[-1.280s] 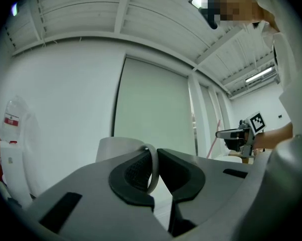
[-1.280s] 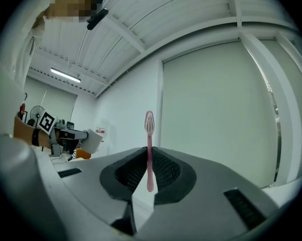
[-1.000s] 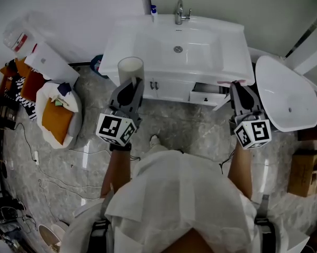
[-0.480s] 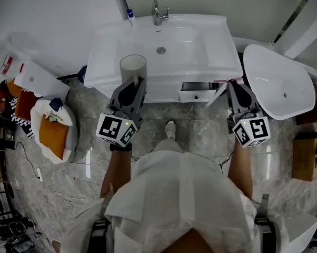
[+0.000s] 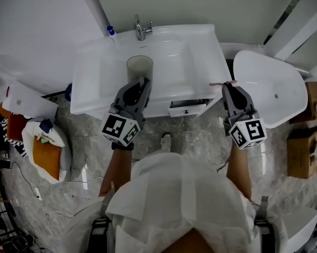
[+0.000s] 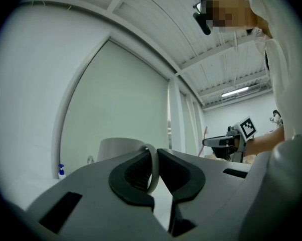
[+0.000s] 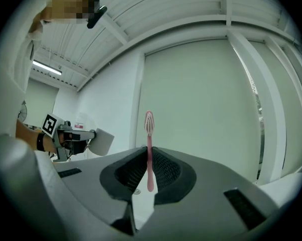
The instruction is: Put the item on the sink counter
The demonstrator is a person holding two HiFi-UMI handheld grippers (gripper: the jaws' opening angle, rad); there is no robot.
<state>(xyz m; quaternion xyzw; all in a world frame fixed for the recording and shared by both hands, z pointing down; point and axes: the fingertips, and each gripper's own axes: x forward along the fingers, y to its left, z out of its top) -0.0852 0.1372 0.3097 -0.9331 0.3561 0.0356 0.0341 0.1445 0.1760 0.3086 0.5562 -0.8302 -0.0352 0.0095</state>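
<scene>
I see bare deck on the white sink counter (image 5: 90,73), left of centre in the frame. The chrome tap (image 5: 140,26) and small blue-capped bottle (image 5: 111,32) crowd its upper rim; a half-open white drawer (image 5: 186,108) juts from its front.

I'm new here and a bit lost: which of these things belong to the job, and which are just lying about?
Part of the job: mug, pink toothbrush, white sink counter.
Just lying about: blue-topped bottle, separate white basin, cardboard box, open drawer.
</scene>
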